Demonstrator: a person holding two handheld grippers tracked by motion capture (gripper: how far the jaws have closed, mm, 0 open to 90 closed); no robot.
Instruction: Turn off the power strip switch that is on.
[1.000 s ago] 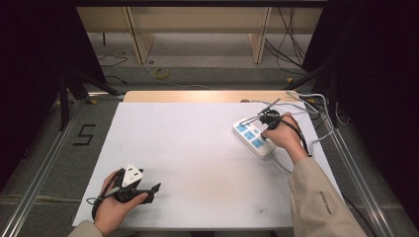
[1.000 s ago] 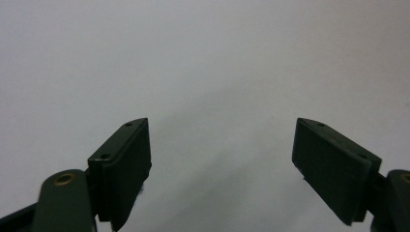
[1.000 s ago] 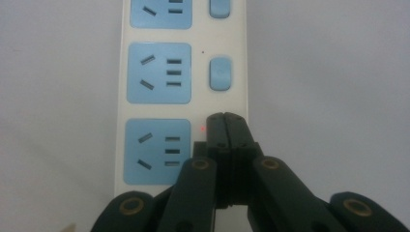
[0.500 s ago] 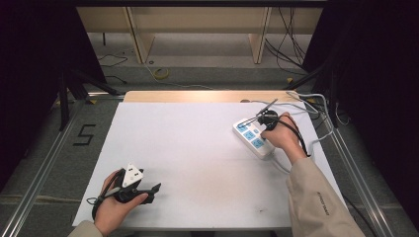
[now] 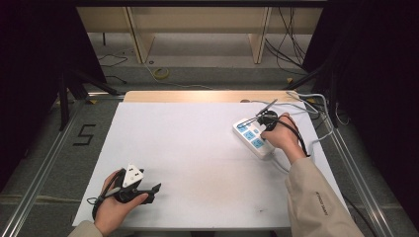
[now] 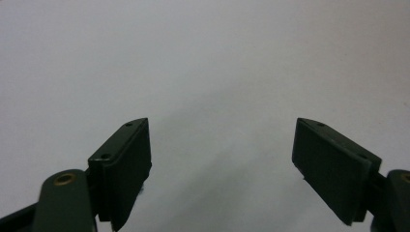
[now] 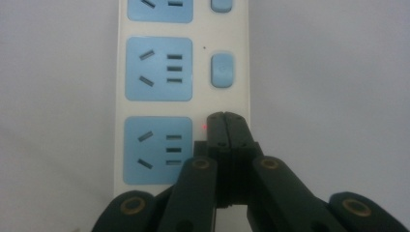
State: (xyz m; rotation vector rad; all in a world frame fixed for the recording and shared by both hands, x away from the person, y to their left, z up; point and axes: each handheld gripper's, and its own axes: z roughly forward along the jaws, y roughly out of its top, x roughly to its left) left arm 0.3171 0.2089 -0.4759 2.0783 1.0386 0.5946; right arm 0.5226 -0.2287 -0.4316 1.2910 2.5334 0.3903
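Observation:
A white power strip (image 5: 252, 139) with blue sockets lies at the table's right side. In the right gripper view its sockets (image 7: 158, 68) and blue switches (image 7: 222, 69) run up the frame. My right gripper (image 7: 226, 117) is shut, its tips pressed down where the nearest socket's switch sits; a small red light (image 7: 205, 127) glows beside them. In the high view that gripper (image 5: 264, 120) sits on the strip's far end. My left gripper (image 5: 153, 191) rests near the table's front left, open, jaws wide apart over bare white table (image 6: 208, 72) with nothing between them.
Grey and white cables (image 5: 301, 106) trail from the strip off the table's back right edge. A wooden strip (image 5: 197, 96) borders the far edge of the white table (image 5: 197, 148). Metal rails run along both sides of the table.

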